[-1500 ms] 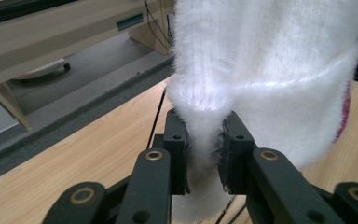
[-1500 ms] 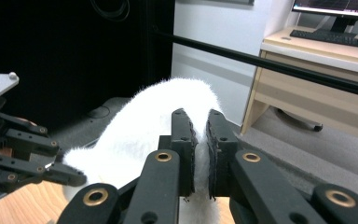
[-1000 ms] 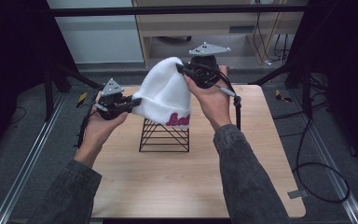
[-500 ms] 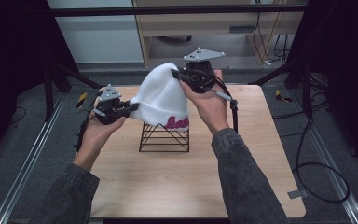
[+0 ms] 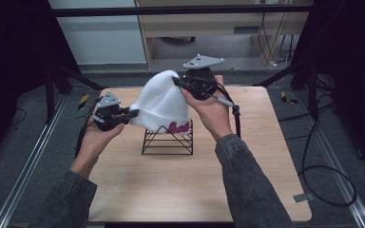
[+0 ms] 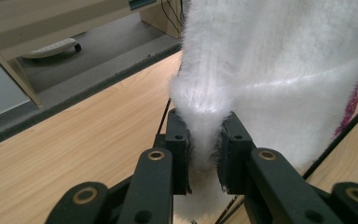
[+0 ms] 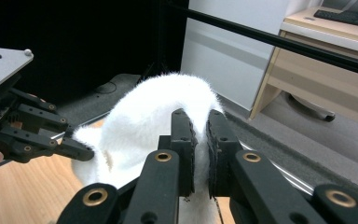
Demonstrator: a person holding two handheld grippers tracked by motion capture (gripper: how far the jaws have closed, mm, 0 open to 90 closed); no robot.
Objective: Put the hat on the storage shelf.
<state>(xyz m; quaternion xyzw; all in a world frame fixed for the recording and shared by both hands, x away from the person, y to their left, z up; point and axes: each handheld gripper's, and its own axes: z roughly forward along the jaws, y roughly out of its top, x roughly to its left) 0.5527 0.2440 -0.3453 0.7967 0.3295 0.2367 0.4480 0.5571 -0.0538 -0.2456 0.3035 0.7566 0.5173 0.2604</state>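
White knit beanie (image 5: 160,102), fluffy and soft, is what we have stretched between our two grippers, draped over the top of the black wire stand (image 5: 167,138) near the middle of the tabletop (image 5: 180,190). We judge it light and floppy: it will sag and fold wherever we are not holding it, and the fuzzy knit could snag on the wire corners.

Our left gripper (image 5: 134,114) has its jaws pinching the folded cuff at the hat's lower left edge; in the left gripper view the fabric bunches thickly between the pads (image 6: 181,154). Our right gripper (image 5: 177,81) has its jaws clamped on the crown, up at the far side.

The doubled cuff looks like the best hold, thick enough to grip without slipping. The pink lettering (image 5: 178,127) sits on the cuff facing us, just over the stand's top bar.

Room looks generous: bare wood all round the stand, and its edges well apart from our hands. The dark frame posts (image 5: 52,85) stand beyond the tabletop.
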